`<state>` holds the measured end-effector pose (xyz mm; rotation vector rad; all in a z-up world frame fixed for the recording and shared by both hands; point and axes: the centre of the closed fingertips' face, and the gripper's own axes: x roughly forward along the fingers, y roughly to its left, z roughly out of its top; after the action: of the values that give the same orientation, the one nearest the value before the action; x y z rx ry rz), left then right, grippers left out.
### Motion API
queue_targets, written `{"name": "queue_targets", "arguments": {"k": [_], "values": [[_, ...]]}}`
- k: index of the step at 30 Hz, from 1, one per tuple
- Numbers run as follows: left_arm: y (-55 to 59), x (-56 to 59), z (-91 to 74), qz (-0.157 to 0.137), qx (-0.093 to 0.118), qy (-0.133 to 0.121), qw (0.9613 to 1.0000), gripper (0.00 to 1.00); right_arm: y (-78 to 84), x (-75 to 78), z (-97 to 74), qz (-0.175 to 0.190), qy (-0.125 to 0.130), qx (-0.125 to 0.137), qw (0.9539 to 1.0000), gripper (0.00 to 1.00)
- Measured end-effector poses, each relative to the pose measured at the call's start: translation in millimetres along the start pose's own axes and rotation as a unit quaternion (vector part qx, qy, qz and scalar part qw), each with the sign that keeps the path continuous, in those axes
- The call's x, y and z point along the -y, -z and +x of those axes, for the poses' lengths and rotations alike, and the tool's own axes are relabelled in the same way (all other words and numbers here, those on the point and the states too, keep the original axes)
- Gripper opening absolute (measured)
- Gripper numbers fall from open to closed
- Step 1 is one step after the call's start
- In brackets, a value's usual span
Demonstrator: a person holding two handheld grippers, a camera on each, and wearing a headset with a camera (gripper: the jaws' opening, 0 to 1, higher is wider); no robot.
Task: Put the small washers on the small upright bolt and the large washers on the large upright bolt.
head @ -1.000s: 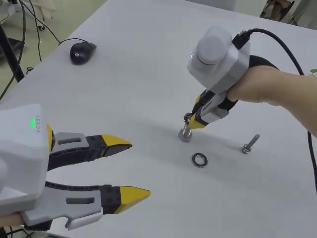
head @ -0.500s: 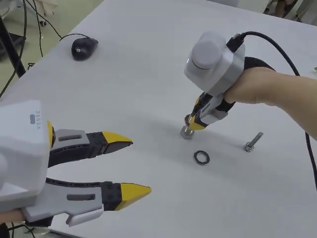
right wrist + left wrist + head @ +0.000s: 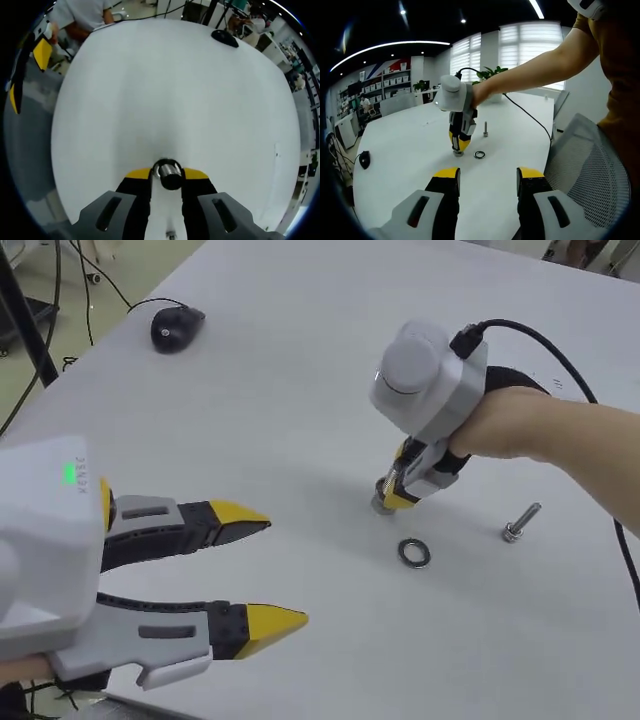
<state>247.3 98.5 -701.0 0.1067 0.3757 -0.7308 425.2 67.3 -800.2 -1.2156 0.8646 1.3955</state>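
Observation:
My right gripper [image 3: 395, 495] points down over the large upright bolt [image 3: 381, 504] at mid-table. In the right gripper view its yellow tips [image 3: 170, 174] are shut on a large washer [image 3: 161, 169] ringing the bolt's top [image 3: 171, 179]. A second large washer [image 3: 414, 553] lies flat just right of the bolt. The small bolt [image 3: 521, 521] stands further right. My left gripper [image 3: 275, 570] hovers open and holds nothing at the near left. The left gripper view looks past its own jaws [image 3: 487, 175] at the right gripper [image 3: 460, 142], the loose washer [image 3: 479, 154] and the small bolt [image 3: 485, 129].
A dark computer mouse [image 3: 177, 327] with its cable lies at the far left of the white table [image 3: 300, 410]. A mesh office chair [image 3: 590, 170] stands off the table's side. A black cable runs from the right gripper across the person's arm.
The right gripper has come down with the washer, from just above the large bolt to around its top. The left gripper has held its place; the head camera shifted a little.

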Motion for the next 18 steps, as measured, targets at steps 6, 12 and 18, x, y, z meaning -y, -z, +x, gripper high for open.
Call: {"name": "queue_targets", "arguments": {"k": [6,12,18], "values": [[0.7,-1.3,0.5,0.0,-0.002,0.0,1.0,0.44,1.9,-0.8,4.7,0.007,-0.004,-0.002,1.0,0.22],[0.5,-2.3,0.7,0.0,-0.002,-0.001,1.0,0.44,4.5,-0.6,7.4,0.014,-0.006,0.001,0.9999,0.23],[1.4,-2.3,2.0,-0.001,-0.003,-0.001,1.0,0.44,4.4,0.0,7.6,0.016,-0.006,0.005,0.9998,0.23]]}}
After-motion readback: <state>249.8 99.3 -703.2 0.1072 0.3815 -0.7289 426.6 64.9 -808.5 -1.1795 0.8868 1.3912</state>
